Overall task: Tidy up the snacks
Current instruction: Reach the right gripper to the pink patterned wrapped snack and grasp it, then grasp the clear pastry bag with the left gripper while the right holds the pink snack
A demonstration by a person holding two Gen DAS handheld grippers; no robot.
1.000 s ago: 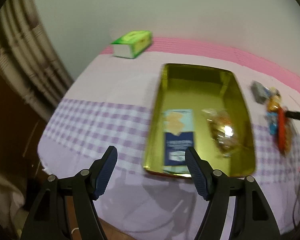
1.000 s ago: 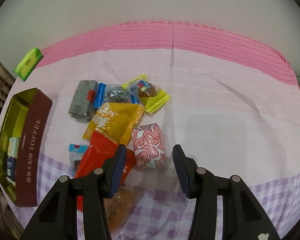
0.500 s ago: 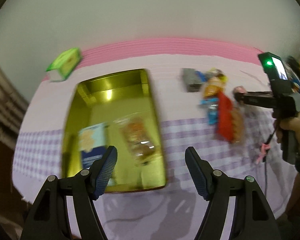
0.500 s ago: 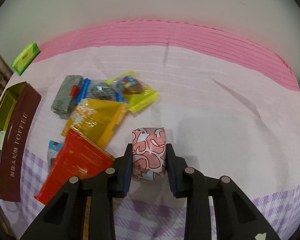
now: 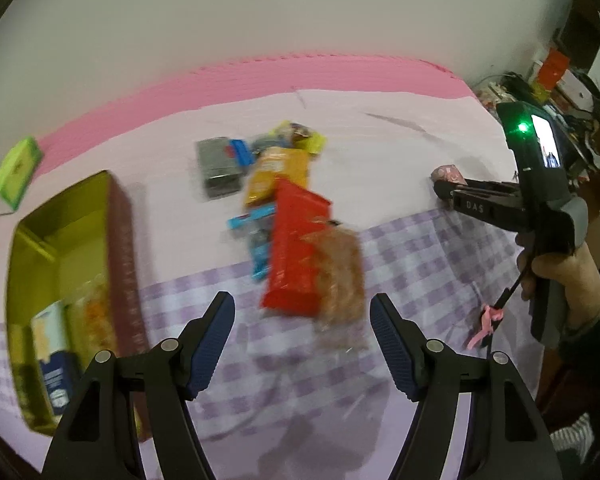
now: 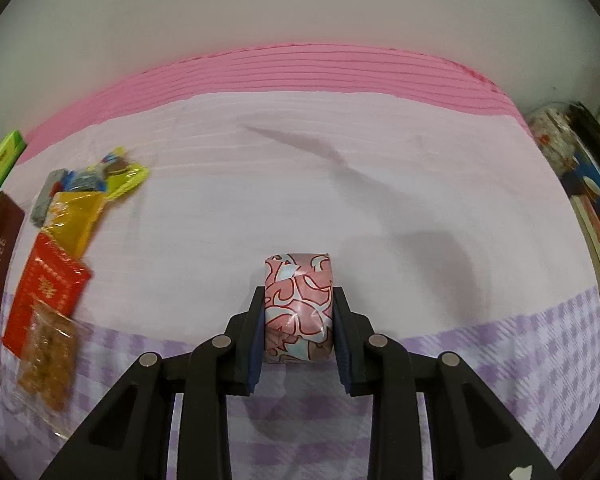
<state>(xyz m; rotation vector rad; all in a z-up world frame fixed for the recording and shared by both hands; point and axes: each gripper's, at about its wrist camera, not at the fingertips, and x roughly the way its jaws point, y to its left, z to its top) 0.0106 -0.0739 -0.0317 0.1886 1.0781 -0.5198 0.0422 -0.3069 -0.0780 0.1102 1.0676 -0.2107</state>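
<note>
My right gripper (image 6: 298, 312) is shut on a pink patterned snack packet (image 6: 298, 300) and holds it above the cloth, right of the snack pile. It shows from the side in the left wrist view (image 5: 446, 184). My left gripper (image 5: 302, 332) is open and empty, just before a clear bag of brown snacks (image 5: 338, 272) and a red packet (image 5: 296, 248). A yellow packet (image 5: 276, 172), a grey one (image 5: 218, 166) and blue ones lie behind them. The gold toffee tin (image 5: 120, 236) at the left holds a blue box (image 5: 54, 356) and a clear bag.
A green box (image 5: 14, 170) lies at the far left by the pink border. Books and clutter (image 6: 592, 200) stand off the table's right edge. The table is covered by a pink and purple checked cloth (image 6: 340, 184).
My right gripper closed on the pink packet and carried it right, away from the pile. My left gripper swung right from the tin toward the snack pile, still open.
</note>
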